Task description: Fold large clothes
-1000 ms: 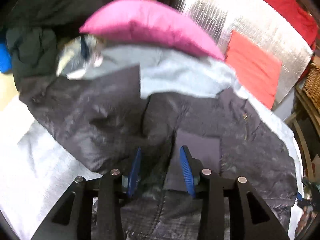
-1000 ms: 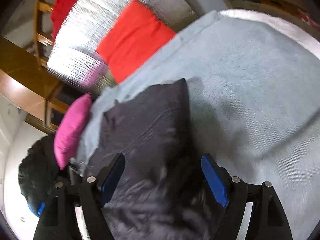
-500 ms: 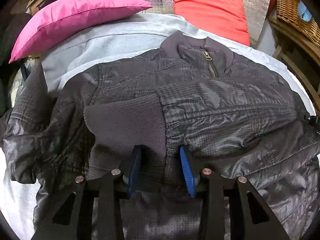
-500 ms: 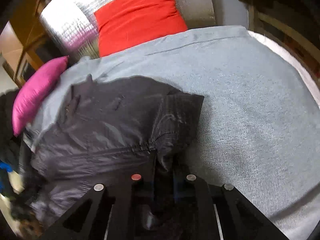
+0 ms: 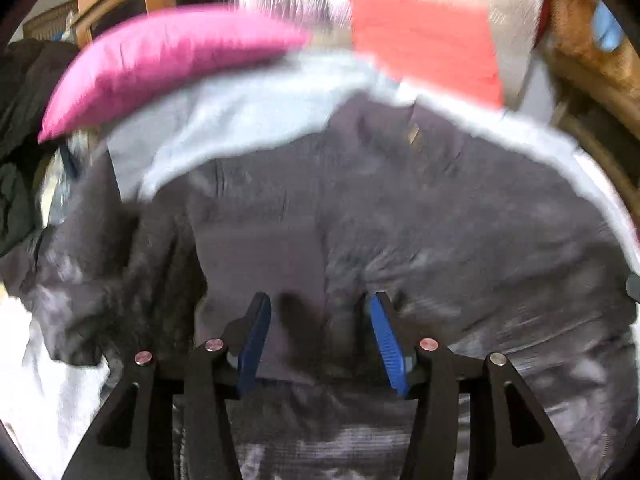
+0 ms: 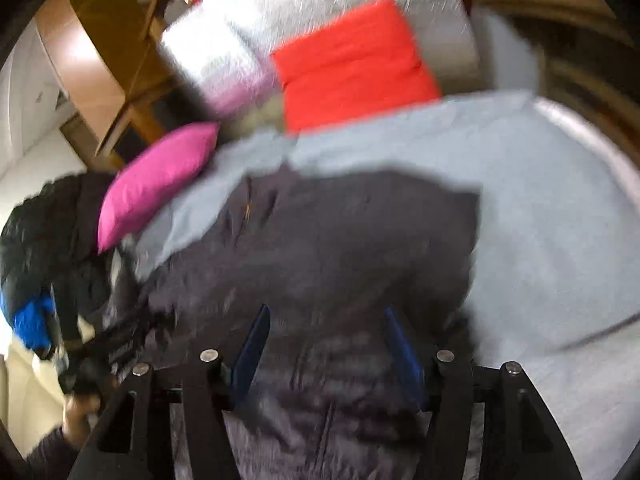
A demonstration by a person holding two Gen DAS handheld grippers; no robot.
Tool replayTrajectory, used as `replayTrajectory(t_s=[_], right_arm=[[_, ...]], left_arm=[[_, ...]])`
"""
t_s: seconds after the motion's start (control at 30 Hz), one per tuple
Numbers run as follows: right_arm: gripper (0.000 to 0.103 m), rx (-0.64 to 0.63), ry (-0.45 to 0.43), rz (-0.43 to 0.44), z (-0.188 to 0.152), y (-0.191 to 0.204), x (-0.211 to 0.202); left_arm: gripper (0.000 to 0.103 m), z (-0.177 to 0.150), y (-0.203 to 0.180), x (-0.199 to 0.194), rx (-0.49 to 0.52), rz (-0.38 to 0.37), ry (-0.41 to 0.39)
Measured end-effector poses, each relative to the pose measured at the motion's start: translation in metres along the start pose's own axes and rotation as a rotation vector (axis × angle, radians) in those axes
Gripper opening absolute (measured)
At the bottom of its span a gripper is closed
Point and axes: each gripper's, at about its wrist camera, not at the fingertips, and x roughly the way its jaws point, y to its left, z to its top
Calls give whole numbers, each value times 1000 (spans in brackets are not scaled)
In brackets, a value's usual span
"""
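A large dark grey quilted jacket [image 5: 400, 208] lies spread on a light grey bed cover [image 5: 240, 112], collar and zip toward the far side. A sleeve with a knit cuff [image 5: 260, 264] lies folded across its front. My left gripper [image 5: 318, 308] is open just above the cuff, holding nothing. In the right wrist view the jacket [image 6: 340, 240] fills the middle of the bed cover [image 6: 560, 220]. My right gripper [image 6: 326, 320] is open over the jacket's lower part, holding nothing. Both views are motion-blurred.
A pink pillow [image 5: 168, 56] and a red cushion [image 5: 428, 44] lie at the bed's far end against a silver panel [image 6: 300, 8]. Dark clothes [image 6: 48, 240] are piled at the left. A wicker basket [image 5: 592, 40] stands at the right.
My right gripper has let go of the jacket and opened wide. My left gripper stays open and has moved back slightly over the folded sleeve. Both cameras are moving fast.
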Motion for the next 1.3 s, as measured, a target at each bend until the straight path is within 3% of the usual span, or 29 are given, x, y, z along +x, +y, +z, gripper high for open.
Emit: replayTrajectory(t_s=[0.03, 0.1, 0.47, 0.57, 0.63, 0.7, 0.77, 0.87, 1.07, 1.13, 1.3], right_arm=[[63, 11, 38, -51, -7, -8, 13], [63, 57, 74, -43, -14, -25, 28], [62, 33, 66, -86, -10, -24, 36], [63, 36, 76, -100, -7, -17, 32], [64, 17, 56, -105, -3, -10, 21], [67, -3, 7, -94, 1, -3, 10], [70, -15, -36, -96, 6, 0, 6], [70, 7, -22, -119, 19, -6, 18], [71, 72, 12, -170, 52, -26, 51], [71, 126, 138, -179, 50, -42, 79], [72, 145, 102, -183, 55, -38, 67]], left_arm=[[56, -3, 0, 5, 2, -9, 24], [57, -5, -3, 6, 32, 6, 0], [58, -12, -3, 0, 38, -3, -18], [59, -7, 6, -17, 21, -9, -59], [71, -5, 16, -33, -8, -13, -128], [75, -5, 23, -39, -31, 5, -165], [75, -5, 26, -27, -26, 8, -122], [77, -9, 29, 0, -27, 0, -32], [83, -14, 22, 10, 6, 2, -38], [83, -16, 21, 11, 8, 2, -52], [84, -18, 26, 9, -5, -21, -58]])
